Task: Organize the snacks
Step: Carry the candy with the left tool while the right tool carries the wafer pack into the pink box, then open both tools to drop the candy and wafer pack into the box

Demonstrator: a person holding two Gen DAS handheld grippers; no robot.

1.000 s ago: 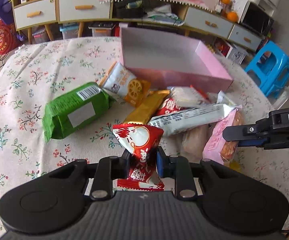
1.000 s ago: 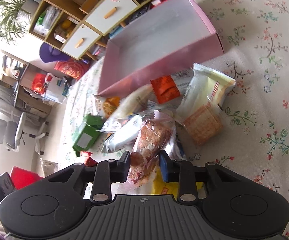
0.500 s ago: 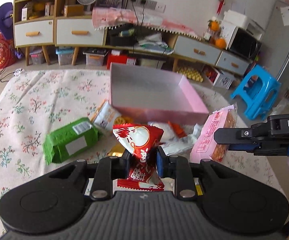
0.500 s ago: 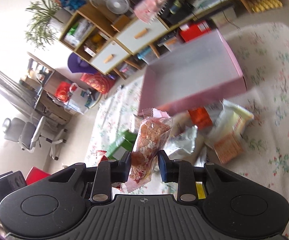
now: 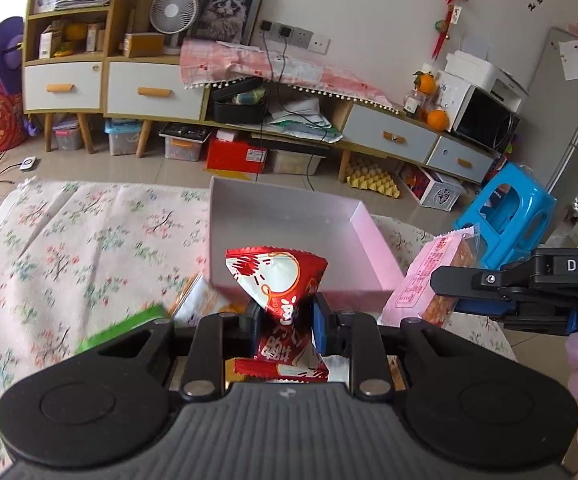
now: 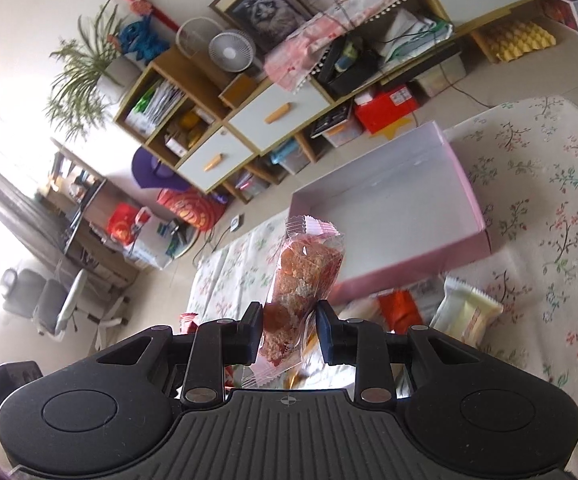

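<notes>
The left tongs [image 5: 285, 320] are clamped on a red snack packet [image 5: 275, 276] at lower centre, before the pink box [image 5: 373, 240]. The right tongs [image 6: 289, 328] pinch a clear-wrapped cake [image 6: 305, 276]. Both look light, crinkly and crushable; mid-wrapper holds suit them.

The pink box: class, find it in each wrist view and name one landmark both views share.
Left wrist view: the pink box sits at centre on the floral cloth, just beyond the red snack packet held in the left gripper.
Right wrist view: the pink box lies right of centre, behind the clear cake packet held in the right gripper.
Shared landmark: the white desk fan.
</notes>
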